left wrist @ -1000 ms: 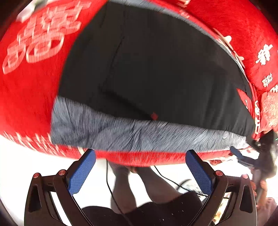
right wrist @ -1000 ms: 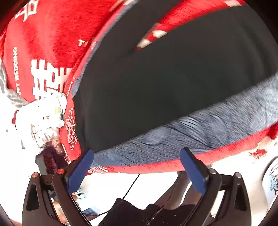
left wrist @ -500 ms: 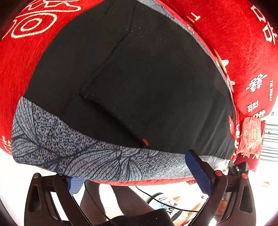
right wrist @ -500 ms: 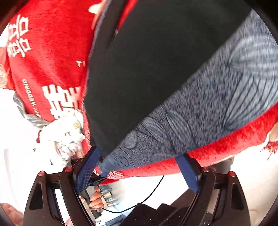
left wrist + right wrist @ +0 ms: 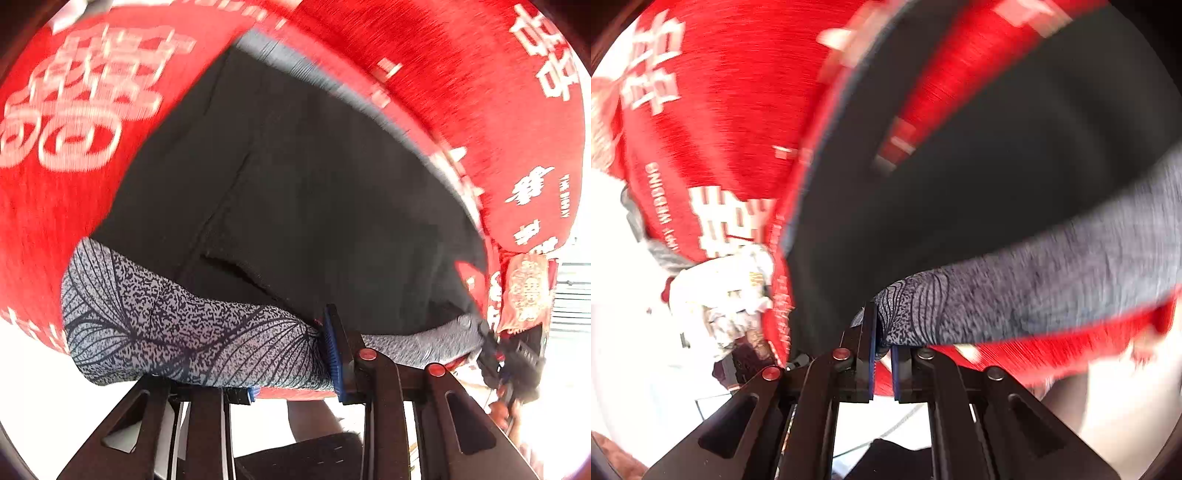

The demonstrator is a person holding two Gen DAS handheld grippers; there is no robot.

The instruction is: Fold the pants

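Left gripper (image 5: 295,369): fingers drawn narrow, pinching the grey leaf-patterned waistband (image 5: 192,332) of the pants (image 5: 314,206); right blue pad (image 5: 332,350) plain on top of the band, the other mostly hidden beneath the cloth. Right gripper (image 5: 882,354): fingers nearly together, clamped on the waistband's end (image 5: 905,310) at the pants' corner (image 5: 960,206); only a thin gap between the blue pads.

Pants: black, lying spread on a red cloth (image 5: 461,92) with white characters; this covers what may be a bench or a bed, cannot tell which; waistband along the near edge, raised a little at both grips; a pocket seam (image 5: 229,266) just beyond the band in the left view.

Farther off: two dark legs run away from the band, a red strip (image 5: 945,88) showing between them in the right view; crumpled white paper or cloth (image 5: 720,295) beside the red edge at left; much motion blur.
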